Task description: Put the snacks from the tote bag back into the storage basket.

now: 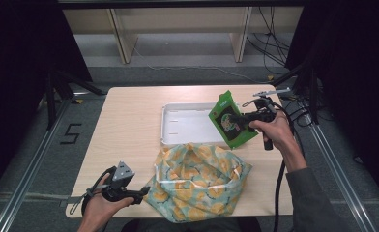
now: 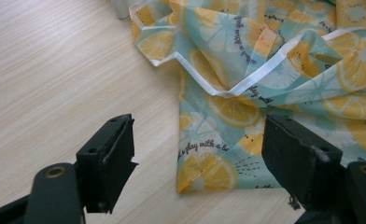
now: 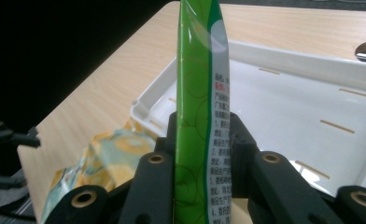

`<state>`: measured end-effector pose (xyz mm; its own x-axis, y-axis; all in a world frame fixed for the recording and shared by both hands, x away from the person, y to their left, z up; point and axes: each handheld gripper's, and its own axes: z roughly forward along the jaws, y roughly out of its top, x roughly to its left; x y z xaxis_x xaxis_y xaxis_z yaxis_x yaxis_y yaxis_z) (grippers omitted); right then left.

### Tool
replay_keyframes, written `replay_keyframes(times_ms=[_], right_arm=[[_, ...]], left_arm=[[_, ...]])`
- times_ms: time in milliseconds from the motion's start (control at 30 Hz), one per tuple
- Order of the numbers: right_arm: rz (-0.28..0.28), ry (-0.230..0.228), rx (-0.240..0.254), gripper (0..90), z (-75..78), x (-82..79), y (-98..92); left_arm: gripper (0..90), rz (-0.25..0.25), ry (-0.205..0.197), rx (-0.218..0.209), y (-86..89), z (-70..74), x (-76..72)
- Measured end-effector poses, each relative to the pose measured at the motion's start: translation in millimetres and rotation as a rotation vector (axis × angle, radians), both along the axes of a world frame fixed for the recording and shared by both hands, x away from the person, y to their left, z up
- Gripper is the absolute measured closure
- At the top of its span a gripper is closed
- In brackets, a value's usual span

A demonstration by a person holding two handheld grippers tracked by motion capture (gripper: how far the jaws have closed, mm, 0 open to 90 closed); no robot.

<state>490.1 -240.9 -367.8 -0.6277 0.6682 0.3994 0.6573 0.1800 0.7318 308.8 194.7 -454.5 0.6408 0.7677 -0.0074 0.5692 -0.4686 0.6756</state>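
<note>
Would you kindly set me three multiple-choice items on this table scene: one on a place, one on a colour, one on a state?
1. Where does the fruit-print bag lie?
A. in the tray
B. on the table, at its near edge
C. on the floor

2. What colour is the packet in the right tongs?
A. green
B. red
C. blue

3. How do the left tongs stand?
A. shut on the bag
B. shut on the tray
C. open

Answers:
1 B, it lies on the wood, nearer than the white tray.
2 A, the packet is bright green.
3 C, the jaws stand apart with the bag's corner between them, unpressed.
</note>
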Motion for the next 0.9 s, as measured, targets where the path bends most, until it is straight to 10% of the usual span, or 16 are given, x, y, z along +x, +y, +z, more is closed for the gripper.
replay_keyframes(times_ms=[900], right_arm=[[-0.152,0.092,-0.03,76.3,-23.6,64.9,37.0]], left_arm=[[25.2,-0.004,-0.004,-0.012,-1.4,-2.7,-0.9]])
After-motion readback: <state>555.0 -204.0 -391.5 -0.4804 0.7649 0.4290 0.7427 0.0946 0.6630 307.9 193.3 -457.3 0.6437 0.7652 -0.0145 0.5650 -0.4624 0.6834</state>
